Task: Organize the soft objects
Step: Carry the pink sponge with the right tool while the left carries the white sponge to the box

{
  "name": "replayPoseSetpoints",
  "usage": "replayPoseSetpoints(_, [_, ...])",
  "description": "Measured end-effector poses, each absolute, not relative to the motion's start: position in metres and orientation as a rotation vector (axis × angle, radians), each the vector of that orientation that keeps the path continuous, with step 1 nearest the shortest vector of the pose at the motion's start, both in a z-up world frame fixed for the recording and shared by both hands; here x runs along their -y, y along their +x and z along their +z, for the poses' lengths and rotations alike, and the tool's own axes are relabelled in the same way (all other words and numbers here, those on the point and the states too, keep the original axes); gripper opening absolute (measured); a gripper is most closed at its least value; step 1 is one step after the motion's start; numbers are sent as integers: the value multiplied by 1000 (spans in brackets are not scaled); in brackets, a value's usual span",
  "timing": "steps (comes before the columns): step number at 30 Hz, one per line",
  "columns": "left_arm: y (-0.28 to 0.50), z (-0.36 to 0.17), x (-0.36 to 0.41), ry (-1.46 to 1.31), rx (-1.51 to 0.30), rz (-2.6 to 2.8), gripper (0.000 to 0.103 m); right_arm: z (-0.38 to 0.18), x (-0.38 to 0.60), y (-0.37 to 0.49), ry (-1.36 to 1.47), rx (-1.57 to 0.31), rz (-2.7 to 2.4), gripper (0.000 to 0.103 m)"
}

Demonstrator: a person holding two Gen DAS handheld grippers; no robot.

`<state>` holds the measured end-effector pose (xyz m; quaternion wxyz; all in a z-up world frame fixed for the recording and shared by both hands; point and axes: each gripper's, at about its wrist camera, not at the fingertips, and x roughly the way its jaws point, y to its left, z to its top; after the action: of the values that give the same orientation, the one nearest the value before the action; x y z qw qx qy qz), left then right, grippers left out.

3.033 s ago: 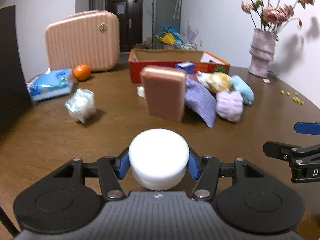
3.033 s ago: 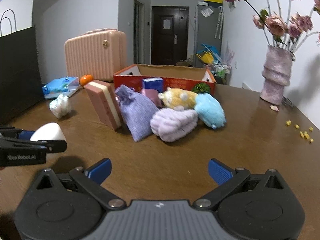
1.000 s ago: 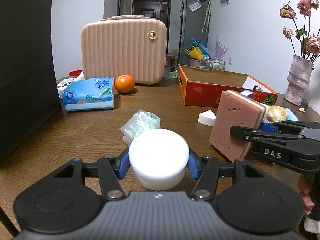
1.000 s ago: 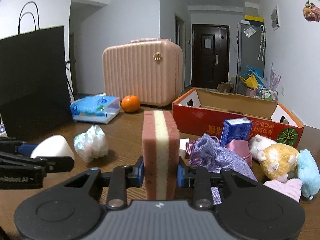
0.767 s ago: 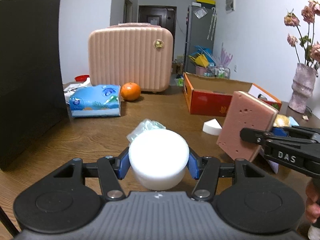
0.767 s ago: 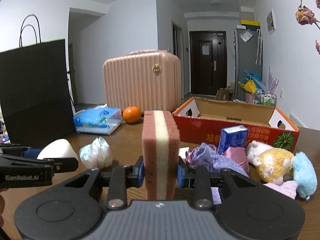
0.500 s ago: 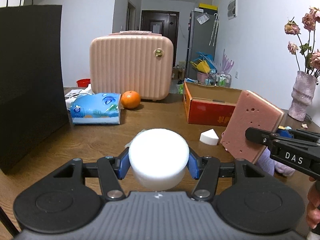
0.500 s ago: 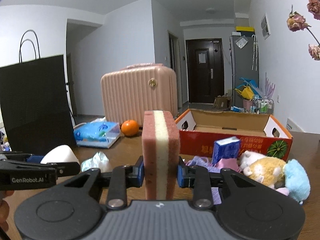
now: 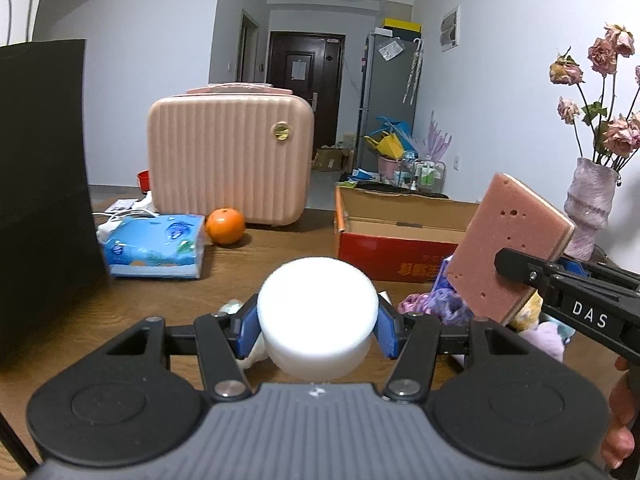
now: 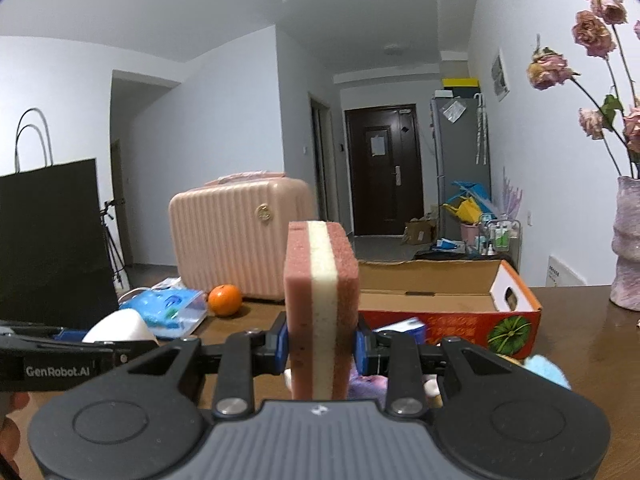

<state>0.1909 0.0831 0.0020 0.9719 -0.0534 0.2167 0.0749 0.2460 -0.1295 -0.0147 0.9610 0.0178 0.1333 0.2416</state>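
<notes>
My left gripper (image 9: 318, 326) is shut on a round white foam puff (image 9: 318, 312), held above the wooden table (image 9: 248, 272). My right gripper (image 10: 320, 346) is shut on a pink sponge with a cream middle layer (image 10: 320, 300), held upright in the air. The sponge also shows at the right of the left wrist view (image 9: 508, 244), and the puff at the left of the right wrist view (image 10: 120, 328). An open red cardboard box (image 9: 400, 248) stands behind. Soft toys and a purple pouch (image 9: 432, 306) lie in front of it, partly hidden.
A pink suitcase (image 9: 230, 160), an orange (image 9: 225, 220) and a blue tissue pack (image 9: 154, 246) sit at the back left. A black paper bag (image 9: 40, 184) stands at the far left. A vase of dried roses (image 9: 590, 208) is at the right.
Both grippers have risen higher above the table with their objects. The right gripper, open three seconds ago, has been shut on the pink sponge for the last second. The crinkled bag dropped from view.
</notes>
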Motion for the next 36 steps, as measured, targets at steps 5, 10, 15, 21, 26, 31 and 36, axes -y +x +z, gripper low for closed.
replayPoseSetpoints(5, [205, 7, -69, -107, -435, 133, 58, -10, 144, 256, 51, -255, 462, 30])
replayPoseSetpoints(10, [220, 13, -58, -122, -427, 119, 58, -8, 153, 266, 50, -249, 444, 30])
replayPoseSetpoints(15, [236, 19, -48, -134, -413, 111, 58, -5, 162, 275, 53, -237, 435, 30])
replayPoseSetpoints(21, [257, 23, -41, -159, -407, 109, 58, 0, 166, 288, 59, -221, 421, 30])
replayPoseSetpoints(26, [276, 26, -40, -182, -408, 110, 58, 1, 170, 304, 64, -217, 403, 30])
replayPoseSetpoints(31, [296, 27, -36, -187, -407, 109, 58, 1, 173, 320, 75, -217, 379, 30])
replayPoseSetpoints(36, [318, 29, -33, -196, -412, 98, 58, 4, 174, 339, 87, -217, 361, 30])
